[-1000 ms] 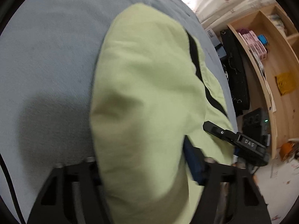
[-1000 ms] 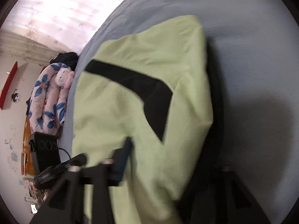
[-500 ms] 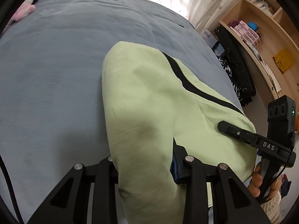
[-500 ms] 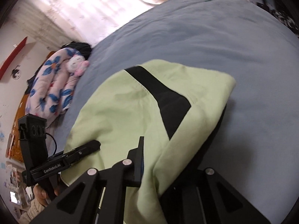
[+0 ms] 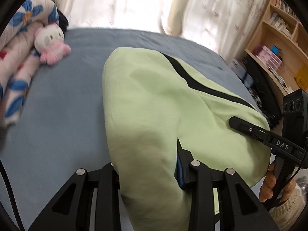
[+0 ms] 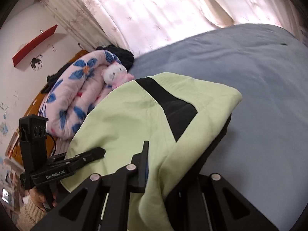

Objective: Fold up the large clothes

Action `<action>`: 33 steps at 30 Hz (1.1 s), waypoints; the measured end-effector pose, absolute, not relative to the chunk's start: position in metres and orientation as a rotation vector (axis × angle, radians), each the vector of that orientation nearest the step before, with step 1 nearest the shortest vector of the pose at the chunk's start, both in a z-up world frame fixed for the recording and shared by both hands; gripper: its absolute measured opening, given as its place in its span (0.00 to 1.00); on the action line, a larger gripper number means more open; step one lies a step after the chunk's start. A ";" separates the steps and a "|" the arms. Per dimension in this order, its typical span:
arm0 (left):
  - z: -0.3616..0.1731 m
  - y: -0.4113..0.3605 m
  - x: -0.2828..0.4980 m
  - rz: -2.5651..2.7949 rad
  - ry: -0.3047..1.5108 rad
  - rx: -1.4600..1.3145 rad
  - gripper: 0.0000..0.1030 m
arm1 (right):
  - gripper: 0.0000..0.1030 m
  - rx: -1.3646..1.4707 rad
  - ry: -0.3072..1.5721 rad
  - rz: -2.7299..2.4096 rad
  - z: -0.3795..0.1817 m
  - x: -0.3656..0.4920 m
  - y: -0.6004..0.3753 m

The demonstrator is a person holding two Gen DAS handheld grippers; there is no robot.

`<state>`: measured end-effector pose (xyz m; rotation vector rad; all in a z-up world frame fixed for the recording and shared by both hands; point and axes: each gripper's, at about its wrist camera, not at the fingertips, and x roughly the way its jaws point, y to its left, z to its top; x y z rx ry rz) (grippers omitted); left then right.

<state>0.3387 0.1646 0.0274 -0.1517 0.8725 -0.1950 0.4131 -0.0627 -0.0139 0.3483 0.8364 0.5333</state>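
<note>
A grey-blue bed sheet (image 5: 57, 115) fills most of both views, running back to pale patterned curtains (image 5: 134, 3) lit from behind. On it, and lifted at the near end, lies the light green garment (image 5: 154, 105) with a black stripe (image 5: 202, 84) running diagonally across its top layer; in the right wrist view the same stripe widens into a black wedge (image 6: 177, 111) near the folded edge. The garment's far part rests on the sheet near the middle of the bed, while its near edge bunches up into both tools. A rolled white quilt with blue flowers (image 6: 77, 100) lies at the head end of the bed, with a pink and white plush cat (image 5: 51, 42) resting against it. A wooden bookshelf (image 5: 279, 44) stands beside the bed on the far side. The left gripper (image 5: 146, 171) has been narrowing its jaws and now pinches a thick fold of green cloth between them. The right gripper (image 6: 163, 175) has likewise been closing and now clamps tightly on the garment's near edge, cloth draping over its fingers. Each tool shows in the other's view, held by a hand (image 5: 273, 184) in a cream knitted sleeve (image 5: 288, 207).
</note>
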 end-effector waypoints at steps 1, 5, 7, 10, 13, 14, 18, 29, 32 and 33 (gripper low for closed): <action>0.022 0.179 0.356 -0.183 0.854 -0.145 0.31 | 0.10 0.351 0.827 0.535 -0.018 0.424 -0.054; -0.019 0.220 0.421 -0.146 0.862 -0.147 0.31 | 0.10 0.378 0.816 0.521 -0.068 0.490 -0.011; -0.055 0.243 0.449 -0.109 0.894 -0.180 0.32 | 0.10 0.392 0.848 0.501 -0.103 0.514 0.004; -0.116 0.267 0.468 -0.013 1.001 -0.190 0.54 | 0.19 0.357 0.953 0.445 -0.158 0.530 0.018; -0.138 0.291 0.446 -0.003 0.903 -0.249 0.76 | 0.53 0.314 0.975 0.437 -0.173 0.523 0.011; -0.137 0.296 0.441 -0.009 0.894 -0.271 0.76 | 0.54 0.324 0.987 0.459 -0.173 0.520 0.005; -0.112 0.295 0.413 0.058 0.868 -0.230 0.76 | 0.55 0.277 1.021 0.452 -0.145 0.500 -0.020; -0.074 0.226 0.353 0.119 0.820 -0.122 0.76 | 0.54 0.116 0.867 0.550 -0.094 0.442 0.046; -0.102 0.215 0.350 0.155 0.885 -0.112 0.76 | 0.39 0.006 0.909 0.428 -0.129 0.452 0.056; -0.113 0.216 0.353 0.189 0.900 -0.089 0.76 | 0.30 -0.017 0.920 0.376 -0.139 0.456 0.050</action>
